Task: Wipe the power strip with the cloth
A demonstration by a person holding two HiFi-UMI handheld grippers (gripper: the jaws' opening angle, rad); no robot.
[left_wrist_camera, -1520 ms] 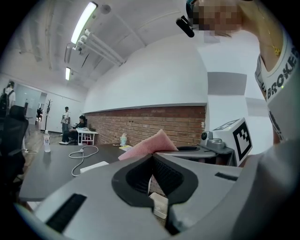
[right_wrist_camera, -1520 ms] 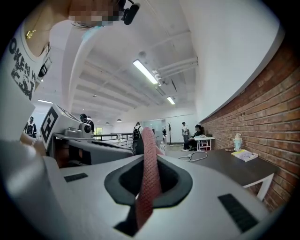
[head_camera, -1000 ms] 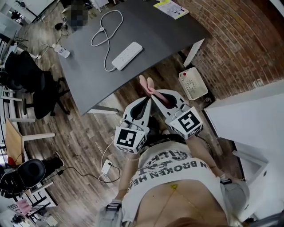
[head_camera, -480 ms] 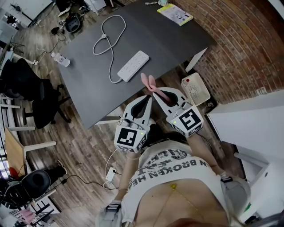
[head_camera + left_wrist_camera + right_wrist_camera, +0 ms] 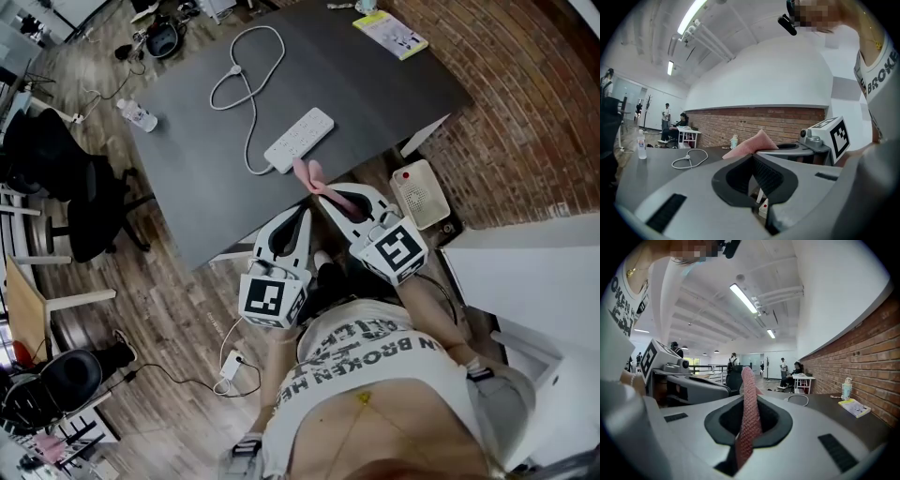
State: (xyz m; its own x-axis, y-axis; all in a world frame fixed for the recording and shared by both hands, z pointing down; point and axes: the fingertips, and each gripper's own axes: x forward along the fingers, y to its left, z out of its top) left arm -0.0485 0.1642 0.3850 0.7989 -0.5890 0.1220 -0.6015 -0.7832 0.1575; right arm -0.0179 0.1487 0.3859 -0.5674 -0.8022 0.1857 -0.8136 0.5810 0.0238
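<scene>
Head view looks steeply down on a dark grey table (image 5: pixel 375 84), which fills the space ahead of both sets of fingers, its near edge just beyond their tips. A brick wall (image 5: pixel 525 103) runs along the right, outside the right gripper (image 5: pixel 330 195), and a black office chair (image 5: pixel 56 178) stands well off to the left of the left gripper (image 5: pixel 302 214). The two grippers sit side by side and close together, tips angled toward the table, the right one reaching slightly farther forward. On the tabletop just ahead of the right fingers lies the white power strip (image 5: pixel 299 140), set diagonally, with its white cable (image 5: pixel 246 89) looping away beyond it toward the far side. The pink cloth (image 5: pixel 312 177) sticks out forward from the right fingertips, and its free end comes up beside the strip's near edge; whether it touches cannot be told. The right gripper view shows those fingers clamped on the cloth, which stands upright between them. The left gripper view shows the left fingers pressed together with nothing between them. A white box (image 5: pixel 419 194) sits on the floor just right of the right gripper. A yellow booklet (image 5: pixel 391 33) lies at the table's far right corner, and a small bottle (image 5: pixel 137 114) stands at its far left edge, both well ahead of the fingers.
</scene>
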